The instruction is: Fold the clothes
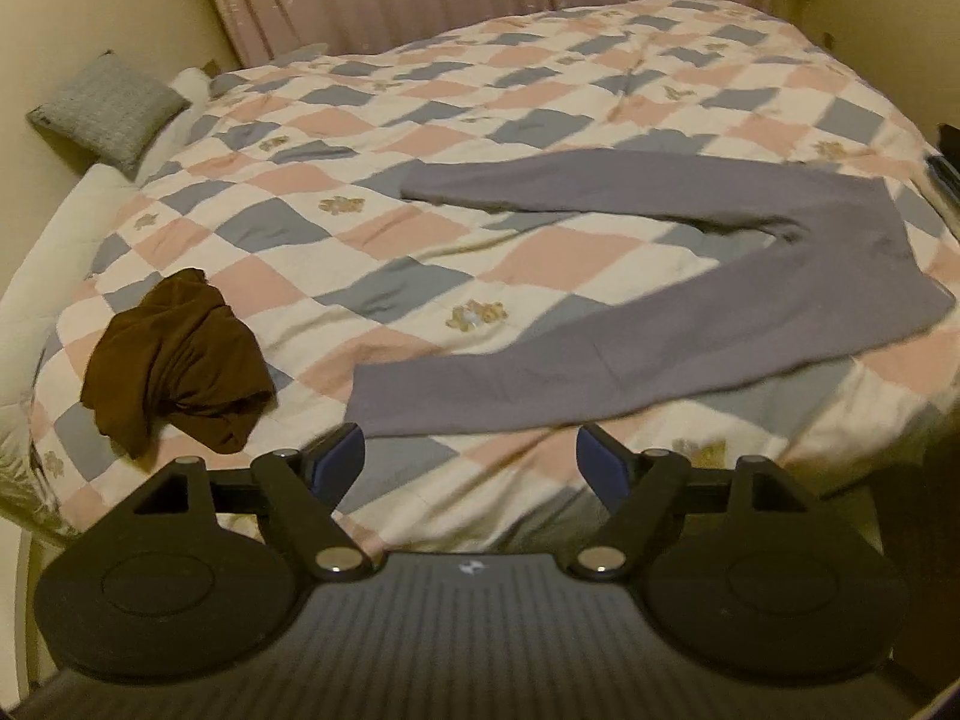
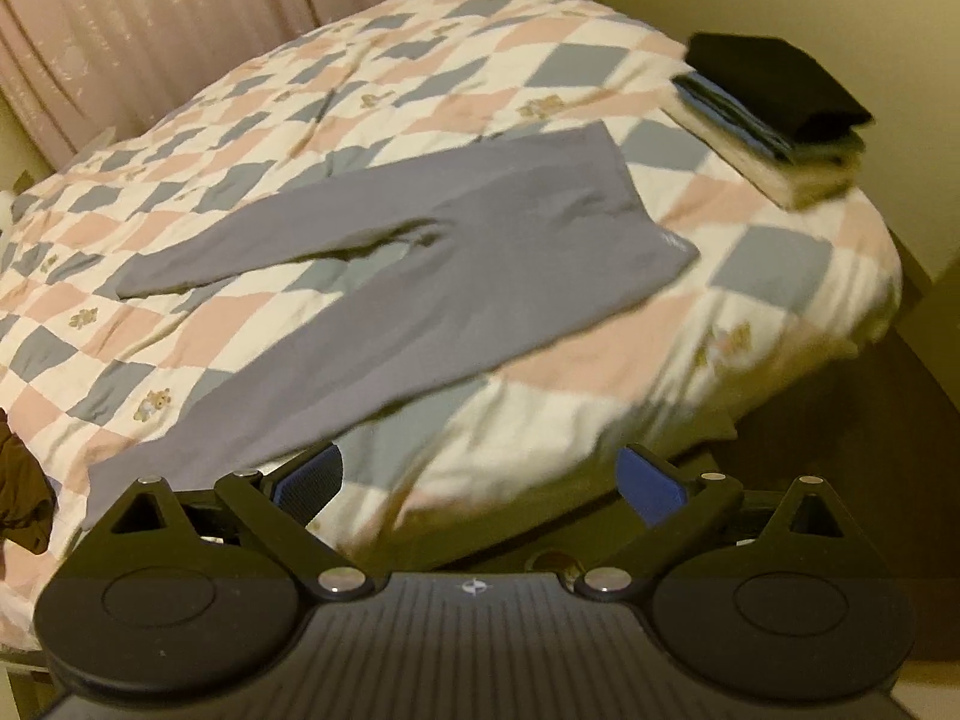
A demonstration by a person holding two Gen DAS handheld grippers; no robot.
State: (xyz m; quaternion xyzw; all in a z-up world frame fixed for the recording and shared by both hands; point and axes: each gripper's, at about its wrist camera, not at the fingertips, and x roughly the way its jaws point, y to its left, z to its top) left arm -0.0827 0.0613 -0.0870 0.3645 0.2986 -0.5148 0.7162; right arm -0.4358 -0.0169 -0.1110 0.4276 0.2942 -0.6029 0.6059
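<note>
Both grippers were spread wide and held nothing as you stood at the foot of the bed (image 1: 540, 78): your left gripper (image 1: 471, 459) hovered just short of the nearer leg cuff of the grey leggings (image 1: 690, 324); your right gripper (image 2: 480, 477) hung over the quilt's near edge, that same cuff just beyond its left finger. One pair of leggings lay flat on the checked quilt, legs splayed in a V; the long axis ran from the cuffs on your left to the waistband on your right, so the left gripper looked nearer the cuff and the right nearer the waist. One crumpled brown garment (image 1: 174, 360) waited to the left; one stack of folded clothes (image 2: 774, 114), items too blurred to count, sat far right; one grey pillow (image 1: 108, 111) lay at the far left.
</note>
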